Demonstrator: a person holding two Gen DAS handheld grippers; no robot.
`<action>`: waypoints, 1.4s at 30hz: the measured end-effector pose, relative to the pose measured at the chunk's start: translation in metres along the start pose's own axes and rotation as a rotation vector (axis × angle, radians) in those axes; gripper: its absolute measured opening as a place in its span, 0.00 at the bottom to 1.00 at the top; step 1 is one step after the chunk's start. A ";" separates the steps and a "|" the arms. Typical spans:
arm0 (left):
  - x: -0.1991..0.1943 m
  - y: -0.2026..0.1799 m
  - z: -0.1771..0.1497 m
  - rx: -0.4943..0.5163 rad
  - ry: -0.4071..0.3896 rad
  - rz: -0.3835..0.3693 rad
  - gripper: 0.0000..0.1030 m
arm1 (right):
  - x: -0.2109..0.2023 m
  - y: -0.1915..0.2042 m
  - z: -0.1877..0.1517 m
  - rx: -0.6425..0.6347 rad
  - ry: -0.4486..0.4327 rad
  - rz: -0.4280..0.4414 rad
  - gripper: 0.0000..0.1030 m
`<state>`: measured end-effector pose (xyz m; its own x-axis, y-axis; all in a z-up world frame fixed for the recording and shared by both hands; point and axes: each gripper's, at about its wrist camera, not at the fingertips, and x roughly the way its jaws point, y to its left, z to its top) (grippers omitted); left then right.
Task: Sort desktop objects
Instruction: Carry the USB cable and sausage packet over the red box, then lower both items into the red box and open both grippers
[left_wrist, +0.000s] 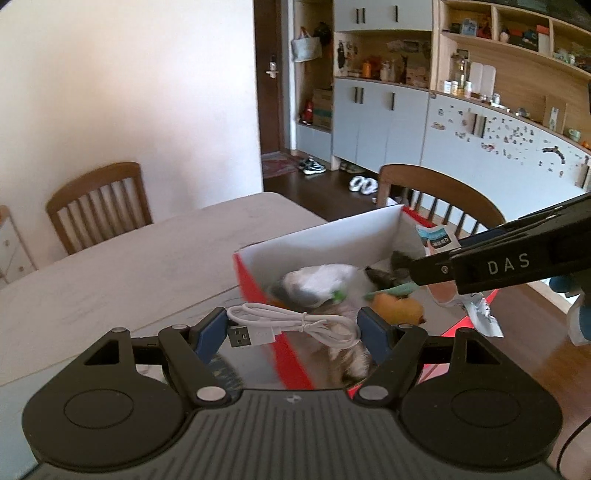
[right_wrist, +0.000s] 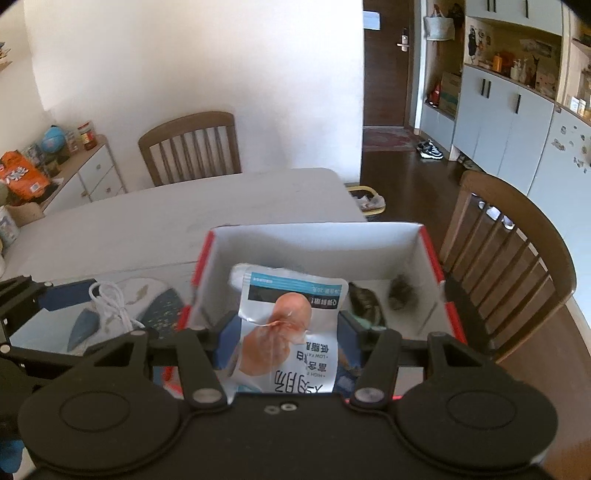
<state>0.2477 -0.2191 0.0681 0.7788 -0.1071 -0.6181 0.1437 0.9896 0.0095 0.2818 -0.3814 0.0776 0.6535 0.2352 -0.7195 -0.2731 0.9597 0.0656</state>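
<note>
**Two loads held at the box, neither dropped yet**

Two grippers are each carrying something toward the same container, so we take it the step in hand is delivery, not picking.

On the left, our left gripper (left_wrist: 293, 334) has its blue pads closed on a coiled white cable (left_wrist: 291, 325). The bundle spans the gap from pad to pad, its USB plug hanging just inside the left pad. Held crosswise like this, the coil stays tied up and should fall as one lump once the pads part. From this wrist view it sits over the near left corner of the box (left_wrist: 255, 284), roughly above the red wall, so we judge it needs to go a little further in before release. In the right wrist view that cable hangs over a patterned mat (right_wrist: 159, 306) just left of the box.

To the right, our right gripper (right_wrist: 282, 345) clamps a snack pouch (right_wrist: 291, 314) by its lower part, the printed top standing up above the pads. The pouch hangs inside the box's outline, above its floor.

The box is red outside, white inside, and open-topped, and it stands at the table (left_wrist: 110, 266) edge. Already in it we see a crumpled white wrapper (left_wrist: 317, 282), an orange toy (left_wrist: 397, 308), and two dark lumps (right_wrist: 400, 291) by the far right wall, too blurred to name.
</note>
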 end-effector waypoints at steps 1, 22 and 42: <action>0.005 -0.004 0.002 0.004 0.003 -0.009 0.74 | 0.001 -0.006 0.001 0.004 0.001 0.000 0.54; 0.106 -0.054 0.031 0.128 0.165 -0.207 0.74 | 0.067 -0.067 0.019 -0.047 0.052 -0.024 0.54; 0.164 -0.060 0.027 0.146 0.353 -0.306 0.74 | 0.122 -0.076 0.003 -0.163 0.159 -0.009 0.55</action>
<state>0.3831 -0.2985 -0.0126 0.4368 -0.3265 -0.8382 0.4373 0.8914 -0.1194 0.3844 -0.4257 -0.0135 0.5407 0.1867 -0.8202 -0.3865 0.9212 -0.0451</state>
